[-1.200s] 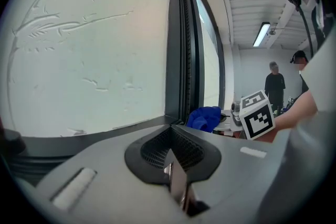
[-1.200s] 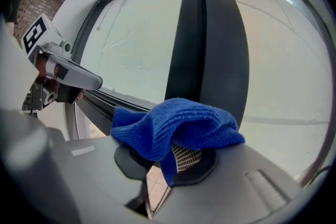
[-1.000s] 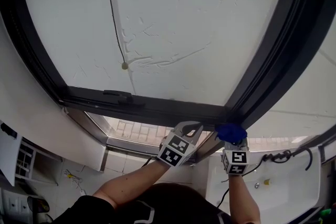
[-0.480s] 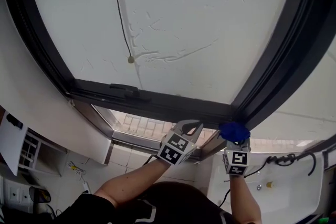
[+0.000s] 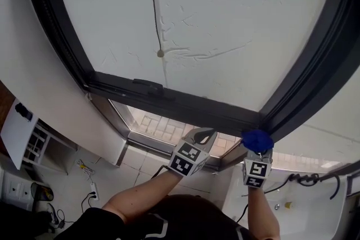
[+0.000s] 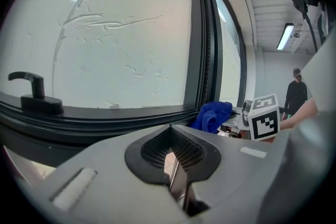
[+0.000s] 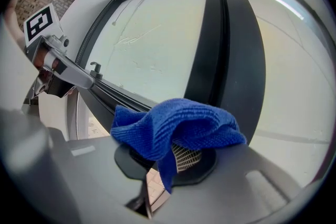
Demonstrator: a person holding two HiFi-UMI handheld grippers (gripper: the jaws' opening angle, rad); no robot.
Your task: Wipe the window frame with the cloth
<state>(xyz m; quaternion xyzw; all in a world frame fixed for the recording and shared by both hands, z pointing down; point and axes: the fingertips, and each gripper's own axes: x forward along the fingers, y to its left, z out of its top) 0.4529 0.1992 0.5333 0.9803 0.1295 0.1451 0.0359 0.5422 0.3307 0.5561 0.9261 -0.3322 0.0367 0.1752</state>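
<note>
The dark window frame (image 5: 185, 107) surrounds frosted glass. Its lower rail meets an upright bar (image 7: 226, 60) at the right. My right gripper (image 5: 257, 148) is shut on a bunched blue cloth (image 5: 257, 140), and the cloth sits right at that corner of the frame. In the right gripper view the cloth (image 7: 178, 126) drapes over the jaws and hides the fingertips. My left gripper (image 5: 202, 135) hovers just below the lower rail, left of the cloth, shut with nothing in it. The left gripper view shows the cloth (image 6: 212, 114) beside the upright bar.
A black window handle (image 5: 147, 85) sits on the lower rail to the left. A thin cord with a bead (image 5: 160, 53) hangs across the glass. Below are a tiled floor, a white basin (image 5: 304, 205) and cables. A person (image 6: 296, 94) stands far off.
The head view has swung, so the frame sits further right and lower in the picture. Both grippers keep their places against the frame corner, with the cloth still held.
</note>
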